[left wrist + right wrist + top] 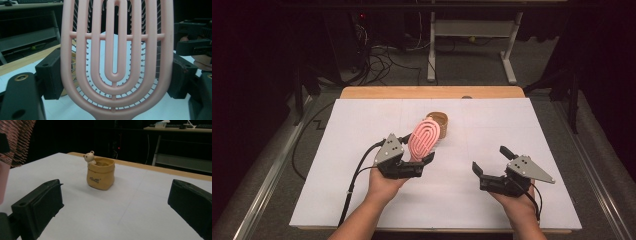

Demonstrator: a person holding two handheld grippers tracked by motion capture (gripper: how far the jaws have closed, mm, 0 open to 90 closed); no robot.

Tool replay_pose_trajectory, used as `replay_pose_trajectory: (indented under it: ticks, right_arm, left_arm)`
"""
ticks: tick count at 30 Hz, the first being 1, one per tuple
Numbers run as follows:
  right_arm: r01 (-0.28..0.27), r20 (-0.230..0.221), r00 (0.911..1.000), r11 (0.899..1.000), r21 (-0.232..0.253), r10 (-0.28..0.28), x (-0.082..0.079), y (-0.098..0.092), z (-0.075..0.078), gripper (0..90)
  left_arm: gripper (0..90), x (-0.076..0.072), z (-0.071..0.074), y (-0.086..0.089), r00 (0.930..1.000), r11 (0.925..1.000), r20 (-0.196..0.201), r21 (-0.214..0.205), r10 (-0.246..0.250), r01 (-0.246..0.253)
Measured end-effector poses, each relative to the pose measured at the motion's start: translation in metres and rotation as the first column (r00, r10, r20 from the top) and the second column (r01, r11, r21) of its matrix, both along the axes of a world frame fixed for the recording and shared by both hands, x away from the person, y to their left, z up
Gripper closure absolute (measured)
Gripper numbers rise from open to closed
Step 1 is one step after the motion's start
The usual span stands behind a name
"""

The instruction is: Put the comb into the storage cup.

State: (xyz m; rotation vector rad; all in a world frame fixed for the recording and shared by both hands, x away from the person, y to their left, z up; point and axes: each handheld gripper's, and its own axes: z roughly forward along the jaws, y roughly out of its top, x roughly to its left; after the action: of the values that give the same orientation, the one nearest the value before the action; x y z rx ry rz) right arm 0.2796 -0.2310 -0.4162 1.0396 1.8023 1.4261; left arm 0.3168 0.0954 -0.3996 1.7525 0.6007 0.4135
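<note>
A pink hairbrush (pixel 424 138) is clamped upright in the left gripper (pixel 416 159), near a yellow pot (pixel 100 173) mid-table — the right gripper (pixel 492 161) is held wide open over bare white table (pixel 512 120).

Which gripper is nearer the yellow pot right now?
Left. The left gripper, jaws shut on the pink hairbrush, sits just in front of the yellow pot; the right gripper, jaws open, is farther off to its right.

High view: overhead from the person's side, facing forward-down over the table (pixel 362 200). Left gripper view: very close on the pink brush (pixel 116 62). Right gripper view: low, facing the yellow pot (pixel 100 173) nearby; high view shares pot (pixel 439 120).
</note>
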Motion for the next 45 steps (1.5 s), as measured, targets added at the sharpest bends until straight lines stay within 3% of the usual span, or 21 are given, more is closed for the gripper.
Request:
replay_pose_trajectory:
  ticks: [14, 29, 37, 45]
  right_arm:
    - [-0.069, 0.015, 0.9975, 0.997, 0.039, 0.068, 0.005, 0.024, 0.022, 0.2]
    - [-0.107, 0.037, 0.9939, 0.992, 0.071, 0.104, 0.003, 0.037, 0.045, 0.2]
    - [-0.123, 0.035, 0.9921, 0.989, 0.086, 0.12, 0.006, 0.045, 0.052, 0.2]
    - [-0.142, 0.015, 0.9898, 0.985, 0.097, 0.141, 0.012, 0.056, 0.048, 0.2]
  left_arm:
    - [20.0, -0.004, -0.007, -0.01, 0.9999, 0.9994, 0.002, 0.034, -0.012, 0.012]
    - [20.0, -0.006, -0.012, -0.02, 0.9998, 0.9982, -0.001, 0.058, -0.018, 0.018]
    - [20.0, -0.006, -0.014, -0.026, 0.9999, 0.9984, -0.002, 0.054, -0.016, 0.016]
    - [20.0, -0.008, -0.016, -0.034, 0.9997, 0.9981, -0.004, 0.056, -0.025, 0.026]
